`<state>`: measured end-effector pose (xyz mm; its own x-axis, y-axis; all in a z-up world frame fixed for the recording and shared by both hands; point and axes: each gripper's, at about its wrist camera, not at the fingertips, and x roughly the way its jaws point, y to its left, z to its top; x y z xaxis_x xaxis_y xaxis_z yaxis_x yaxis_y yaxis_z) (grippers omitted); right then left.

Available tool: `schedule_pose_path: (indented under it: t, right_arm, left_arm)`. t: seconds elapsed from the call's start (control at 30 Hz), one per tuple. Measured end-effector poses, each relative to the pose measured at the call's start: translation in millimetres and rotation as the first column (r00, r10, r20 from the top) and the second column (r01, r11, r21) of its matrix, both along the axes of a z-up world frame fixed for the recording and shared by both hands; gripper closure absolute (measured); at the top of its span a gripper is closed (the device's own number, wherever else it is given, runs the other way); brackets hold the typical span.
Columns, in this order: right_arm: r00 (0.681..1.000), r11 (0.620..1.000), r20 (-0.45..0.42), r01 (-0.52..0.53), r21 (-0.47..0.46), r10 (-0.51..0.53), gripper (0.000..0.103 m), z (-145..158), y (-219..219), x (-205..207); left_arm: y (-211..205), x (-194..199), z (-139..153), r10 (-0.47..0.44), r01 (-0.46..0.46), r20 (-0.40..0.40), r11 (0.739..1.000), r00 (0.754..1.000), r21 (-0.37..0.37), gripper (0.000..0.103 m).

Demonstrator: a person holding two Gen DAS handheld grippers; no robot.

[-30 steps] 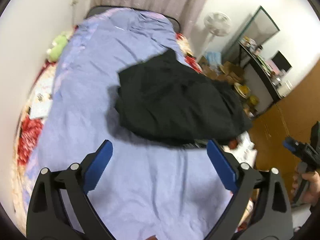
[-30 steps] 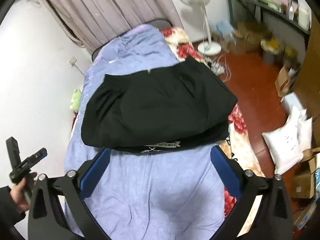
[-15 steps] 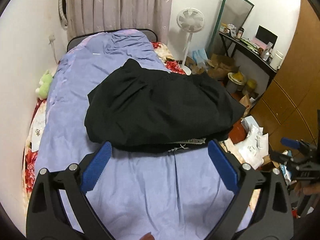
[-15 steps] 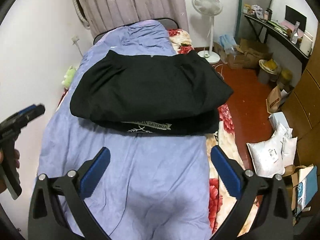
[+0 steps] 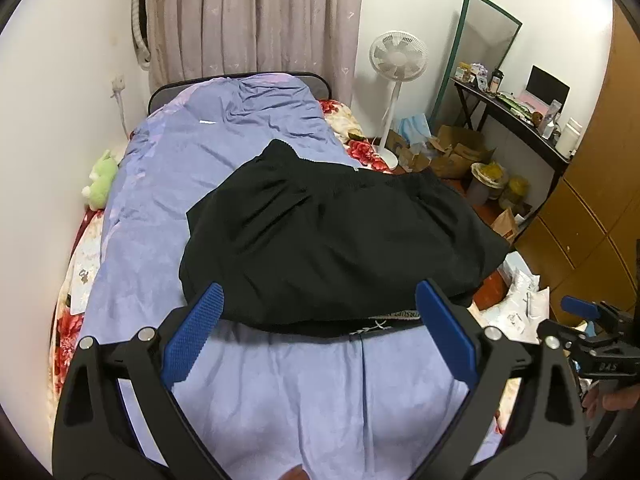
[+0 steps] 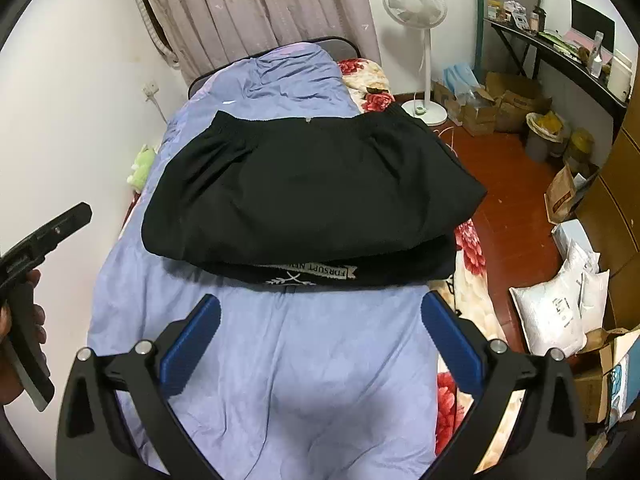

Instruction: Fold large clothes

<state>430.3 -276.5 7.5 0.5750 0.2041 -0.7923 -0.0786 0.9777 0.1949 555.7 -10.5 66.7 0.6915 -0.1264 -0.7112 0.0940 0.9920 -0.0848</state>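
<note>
Black garment overhanging bed's right edge; both grippers wide, empty.

A lived-in home bedroom is shown. A single bed covered by a lilac sheet is set against a white wall, with pinkish curtains hung behind its head. A white standing fan, a leaning mirror, a cluttered dark desk, wooden wardrobe doors and cardboard boxes on a red floor are seen beside it.
</note>
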Motion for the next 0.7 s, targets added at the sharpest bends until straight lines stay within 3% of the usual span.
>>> schedule_pose_path:
  t: [0.1, 0.7]
  right_arm:
    - [1.000, 1.000, 0.002, 0.000, 0.005, 0.000, 0.005, 0, 0, 3]
    - [1.000, 1.000, 0.025, -0.003, 0.028, 0.002, 0.005, -3, 1, 20]
  left_arm:
    - [2, 2, -1, 0.019, -0.019, 0.002, 0.999, 1.000, -0.029, 0.008]
    - [-2, 4, -8, 0.040, -0.040, -0.006, 0.998, 0.999, -0.044, 0.008]
